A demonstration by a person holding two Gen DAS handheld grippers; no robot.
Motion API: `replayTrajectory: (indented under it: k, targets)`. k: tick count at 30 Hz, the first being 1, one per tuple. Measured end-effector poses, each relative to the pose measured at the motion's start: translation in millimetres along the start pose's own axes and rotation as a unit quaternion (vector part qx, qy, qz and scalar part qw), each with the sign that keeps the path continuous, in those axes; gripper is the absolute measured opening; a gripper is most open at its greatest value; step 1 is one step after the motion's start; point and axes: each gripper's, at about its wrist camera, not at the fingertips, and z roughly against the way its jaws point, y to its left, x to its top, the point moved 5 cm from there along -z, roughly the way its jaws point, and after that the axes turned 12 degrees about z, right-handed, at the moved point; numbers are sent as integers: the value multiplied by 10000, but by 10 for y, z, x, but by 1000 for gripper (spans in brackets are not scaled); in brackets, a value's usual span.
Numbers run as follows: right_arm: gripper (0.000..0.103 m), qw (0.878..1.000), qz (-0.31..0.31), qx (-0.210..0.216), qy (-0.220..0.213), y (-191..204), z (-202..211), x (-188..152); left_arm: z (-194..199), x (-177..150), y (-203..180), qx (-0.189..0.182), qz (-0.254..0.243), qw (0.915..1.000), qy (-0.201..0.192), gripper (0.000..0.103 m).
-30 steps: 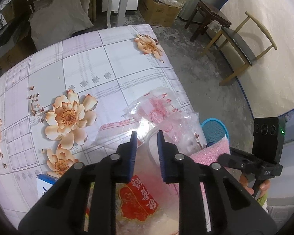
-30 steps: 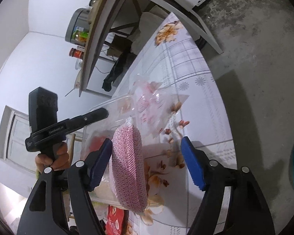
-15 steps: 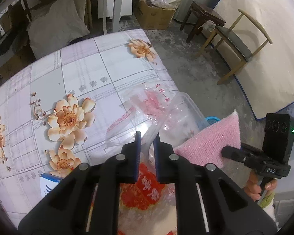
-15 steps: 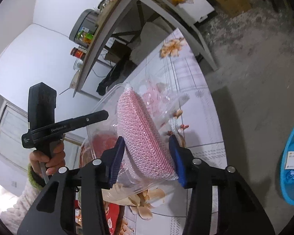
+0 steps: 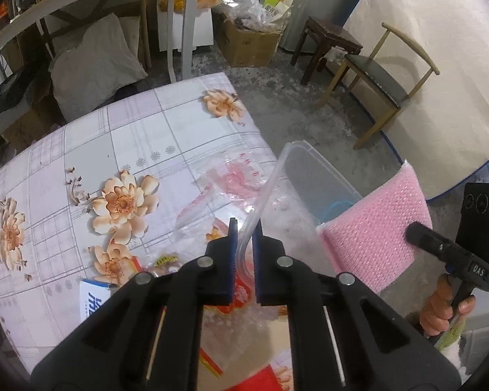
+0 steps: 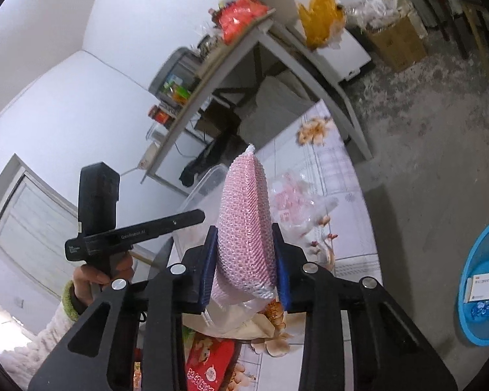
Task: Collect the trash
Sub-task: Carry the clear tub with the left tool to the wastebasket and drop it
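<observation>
We hold two pieces of trash off the table at once. The pink bubble wrap (image 6: 244, 228) sits squeezed between the blue pads of our right gripper (image 6: 244, 260), standing up out of the jaws well above the flowered tablecloth (image 5: 130, 137). Our left gripper (image 5: 244, 244) is nearly closed on the thin rim of the clear plastic container (image 5: 313, 176), which tilts up off the table toward the right gripper, with only that narrow edge between the pads.

The container looks like the weaker grip. We judge that its rim is slick and flexible, so a swing or twist could let it slide out and drop onto the wrappers below, or onto the floor. Whether anything loose lies inside it we cannot tell; if so, the tilt could spill it.

The bubble wrap is soft and springy. Clamped low on its length, it could flop sideways or creep out as we move.

The blue bin (image 6: 482, 280) stands on the concrete floor, well apart from the table, already holding a small box. Carrying both pieces there means reaching past the table edge, and the two could knock together on the way. The clear printed bag (image 5: 234, 176) and the red packet (image 6: 212, 365) lie on the table.
</observation>
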Motion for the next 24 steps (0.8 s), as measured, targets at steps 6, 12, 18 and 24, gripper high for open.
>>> replayTrajectory:
  k: [6,12,18,24]
  targets:
    - [30,9991,-11,31,-424,63,471,33,144,-79,-243,-39,-198,9998,-90,7]
    - [30,9956,-63,-79,-932,22,1093,-10,134,-202,-636,-105,-436,9990,-44,7]
    - [30,9855,-362,-558,-1563,-279,1910,-184,-105,-377,-1247,-233,-805,9963,189,7]
    - [30,9672,-857,-1660,-1719,-845,2482,-631,-679,-651,-1923,-210,-1187,9909,594,7]
